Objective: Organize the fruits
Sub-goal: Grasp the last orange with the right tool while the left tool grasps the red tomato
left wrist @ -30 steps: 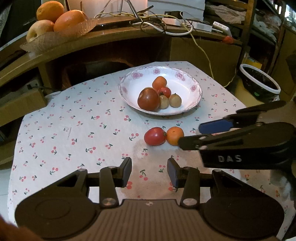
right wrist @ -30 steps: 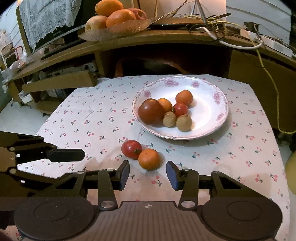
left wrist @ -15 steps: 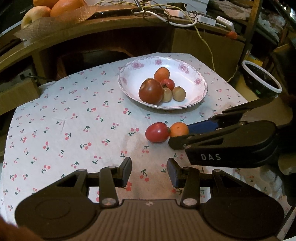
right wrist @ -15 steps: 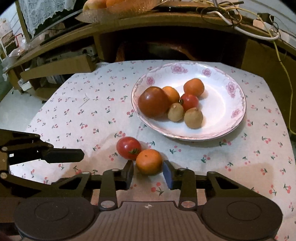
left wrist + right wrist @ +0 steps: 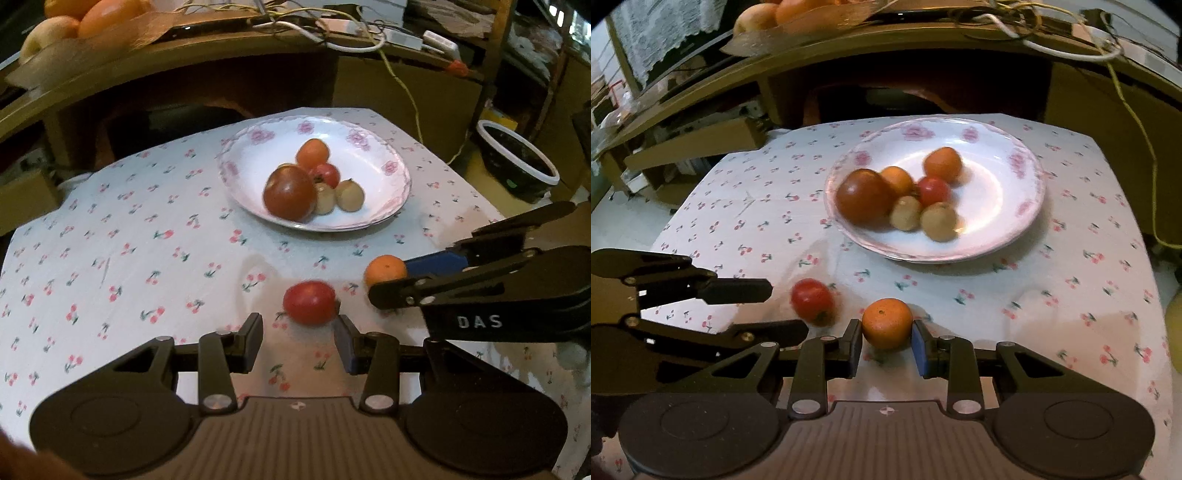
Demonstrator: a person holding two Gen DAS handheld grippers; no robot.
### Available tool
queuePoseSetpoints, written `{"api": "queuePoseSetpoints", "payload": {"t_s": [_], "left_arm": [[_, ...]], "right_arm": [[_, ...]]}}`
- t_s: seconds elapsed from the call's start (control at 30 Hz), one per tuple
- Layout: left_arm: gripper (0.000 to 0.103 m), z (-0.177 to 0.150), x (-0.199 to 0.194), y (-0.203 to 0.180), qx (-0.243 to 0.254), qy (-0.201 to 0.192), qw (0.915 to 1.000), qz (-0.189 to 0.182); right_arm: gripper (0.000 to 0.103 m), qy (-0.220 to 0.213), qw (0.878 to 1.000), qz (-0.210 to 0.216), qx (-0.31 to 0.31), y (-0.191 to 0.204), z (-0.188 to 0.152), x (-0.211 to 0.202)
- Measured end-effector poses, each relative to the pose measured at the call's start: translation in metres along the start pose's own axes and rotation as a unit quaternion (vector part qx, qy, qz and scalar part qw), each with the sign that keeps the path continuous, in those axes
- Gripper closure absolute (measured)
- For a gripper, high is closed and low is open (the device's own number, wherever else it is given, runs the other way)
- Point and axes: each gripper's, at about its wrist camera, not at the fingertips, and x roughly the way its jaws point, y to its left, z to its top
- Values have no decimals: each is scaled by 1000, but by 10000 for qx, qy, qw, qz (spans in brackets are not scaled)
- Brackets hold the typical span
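Orange and round, the small orange (image 5: 887, 323) sits between the 2 fingers of the right gripper (image 5: 886, 343). The blue pads are tight on both its sides, so the right gripper is closed on it. It is low over the cloth, and I cannot tell if it touches the cloth.

Just beside it lies a red tomato (image 5: 310, 302) on the cherry tablecloth (image 5: 147, 258). The left gripper (image 5: 298, 341) is wide open and holds nothing. The tomato is right in front of its fingers, near the right-side one.

Further back is a white plate (image 5: 1008, 206) with pink flowers on its rim. In it are 6 fruits close together: 1 big dark red tomato (image 5: 864, 195), 2 orange ones, 1 small red one and 2 pale brown ones.

Behind the table, a wooden shelf (image 5: 923, 51) holds a tray with more fruit.
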Motion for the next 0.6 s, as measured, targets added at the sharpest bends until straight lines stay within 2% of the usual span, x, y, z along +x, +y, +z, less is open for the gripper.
{"api": "queuePoseSetpoints", "payload": {"t_s": [0.27,0.6], "left_arm": [[55,2,17,-12,207,33,9998,46],[54,5,23,-9,96,-100,9999,55]], "right_arm": [[73,71,9998,-44,158,-13,-8,-7],[73,88,9998,-27,201,-14,-9,-7]]}}
